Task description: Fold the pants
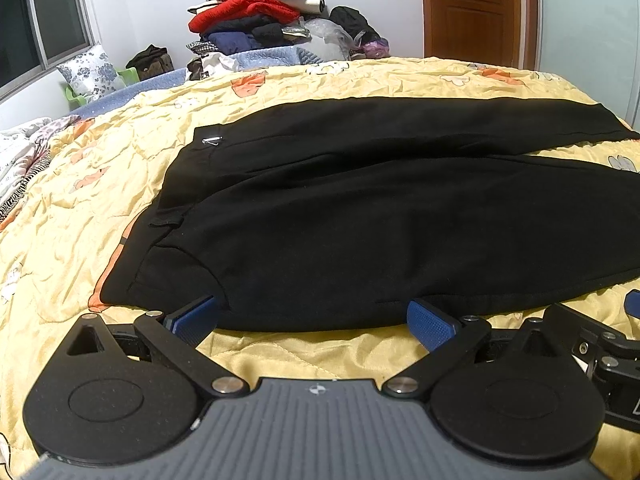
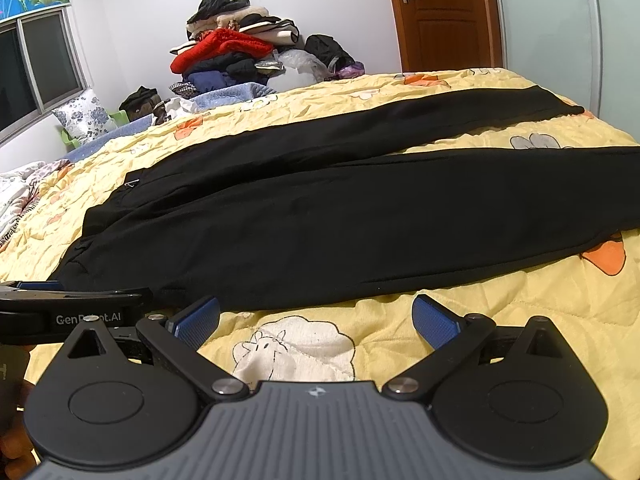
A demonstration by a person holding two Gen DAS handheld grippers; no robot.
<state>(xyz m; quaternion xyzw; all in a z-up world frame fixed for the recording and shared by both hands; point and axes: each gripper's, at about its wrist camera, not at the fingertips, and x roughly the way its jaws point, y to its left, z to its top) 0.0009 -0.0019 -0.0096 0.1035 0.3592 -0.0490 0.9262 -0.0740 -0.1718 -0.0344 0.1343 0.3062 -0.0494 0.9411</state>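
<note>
On the yellow quilted bed, your black pants lie flat, legs slightly parted; your left gripper and right gripper gape empty at the near hem.

The pants run off the right edge (leg ends unseen).
</note>
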